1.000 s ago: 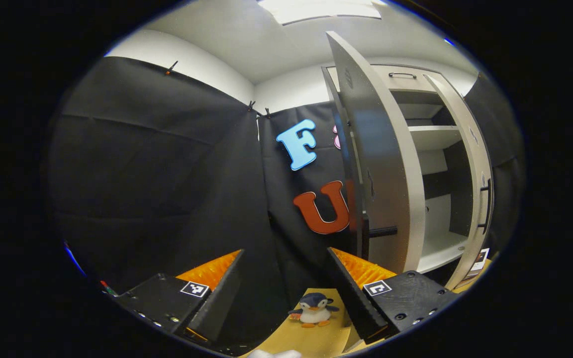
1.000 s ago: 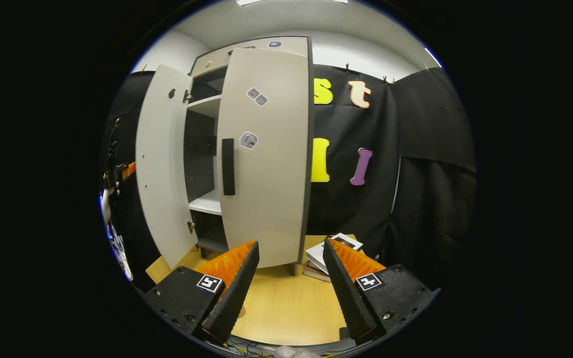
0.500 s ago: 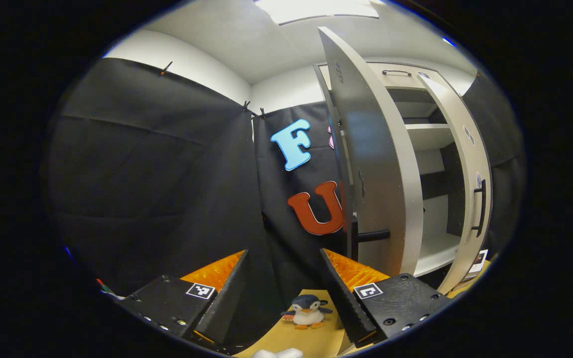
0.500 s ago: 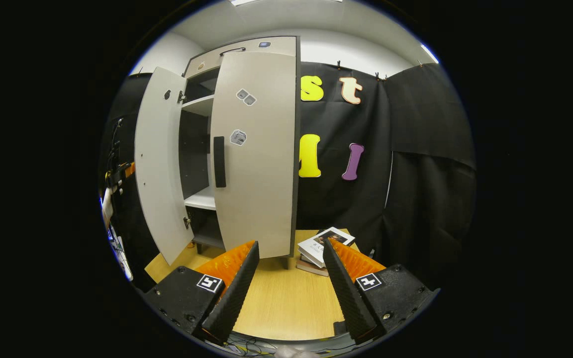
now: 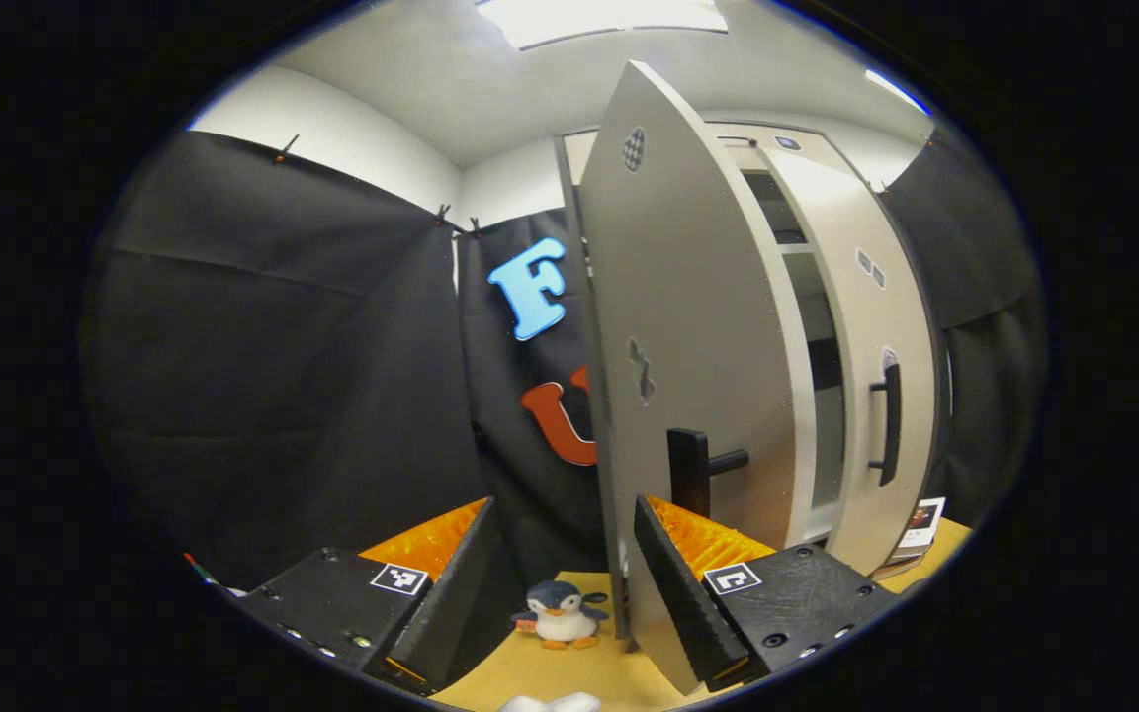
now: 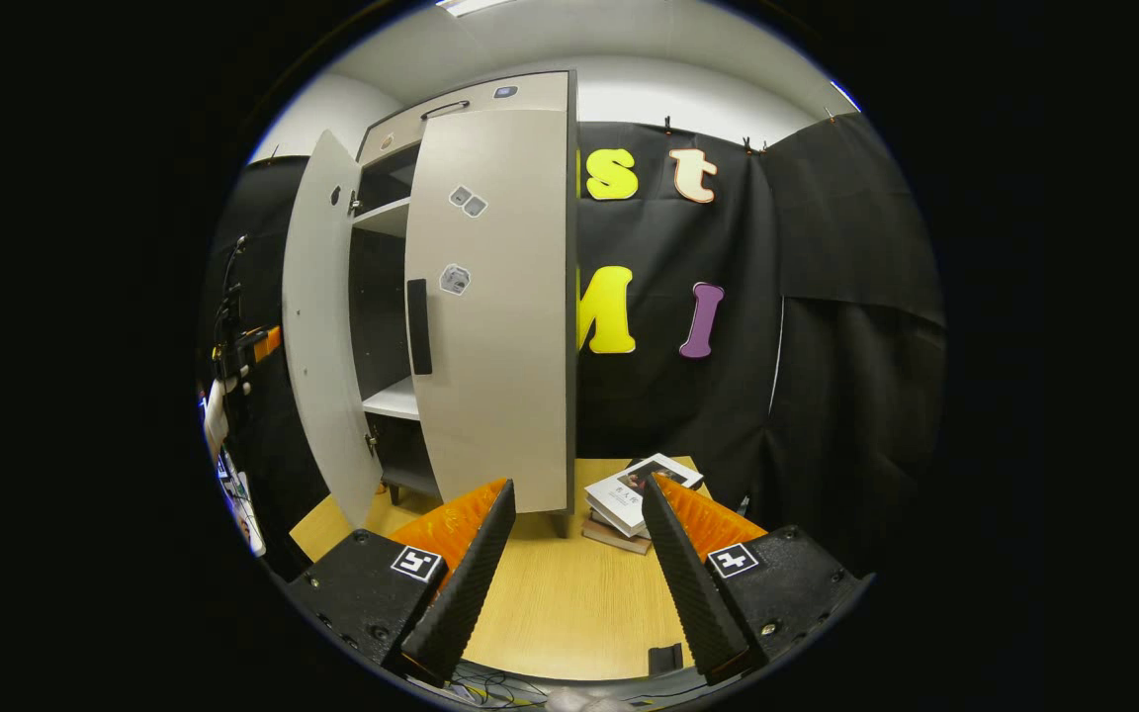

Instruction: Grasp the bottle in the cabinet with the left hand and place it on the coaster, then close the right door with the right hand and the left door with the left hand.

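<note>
The left gripper (image 5: 560, 583) is riding low over the worktop (image 5: 569, 672) with its fingers standing apart and nothing between them, its near finger (image 5: 673, 583) sitting just beside the bottom edge of the left door (image 5: 688, 376), though whether it is touching the panel is not clear. A small penguin toy (image 5: 560, 615) is standing on the worktop between the two fingers' lines and a little ahead of them. The door's handle (image 5: 693, 470) is jutting out just above that finger. Judging by this, the closing of the left door is the step in hand: the panel is standing partly swung, with a narrow gap to the right door (image 5: 876, 366) beyond it. The next move is probably calling for a steady push on the panel's outer face, toward the cabinet, until the gap is gone. The right gripper (image 6: 569, 564) is hanging back over the worktop, also spread and empty, pointing at the cabinet (image 6: 461, 297) from well apart; a stack of books (image 6: 634, 499) is lying just past its fingers. In that view the right door is nearly flush, yet a dark opening with a shelf (image 6: 394, 398) is showing between the doors. The bottle and coaster are not something I can place; the shelf is looking bare
</note>
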A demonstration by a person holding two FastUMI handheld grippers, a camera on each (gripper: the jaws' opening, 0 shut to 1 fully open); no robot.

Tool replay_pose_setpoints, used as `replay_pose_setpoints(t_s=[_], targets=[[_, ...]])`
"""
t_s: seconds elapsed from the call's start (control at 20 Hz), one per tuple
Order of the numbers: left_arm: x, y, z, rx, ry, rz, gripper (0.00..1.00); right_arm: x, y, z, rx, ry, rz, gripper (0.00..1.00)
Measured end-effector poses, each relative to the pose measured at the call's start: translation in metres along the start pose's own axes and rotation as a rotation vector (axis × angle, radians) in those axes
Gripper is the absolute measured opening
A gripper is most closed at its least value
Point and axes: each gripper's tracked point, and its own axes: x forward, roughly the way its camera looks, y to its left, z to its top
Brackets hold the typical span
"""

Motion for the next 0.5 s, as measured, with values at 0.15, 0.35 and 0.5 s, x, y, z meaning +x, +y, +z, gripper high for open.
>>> replay_pose_setpoints(t_s=[0.15, 0.35, 0.5], targets=[[0.006, -0.036, -0.002, -0.007, 0.015, -0.069, 0.86, -0.004, -0.008, 0.003, -0.012, -0.003, 0.001, 0.80], [0.008, -0.062, 0.001, -0.014, 0.017, -0.086, 0.96, -0.003, -0.016, 0.002, -0.013, 0.002, -0.004, 0.80], [0.004, -0.069, -0.004, -0.011, 0.035, -0.100, 0.96, -0.003, -0.014, 0.005, -0.009, -0.006, -0.002, 0.80]])
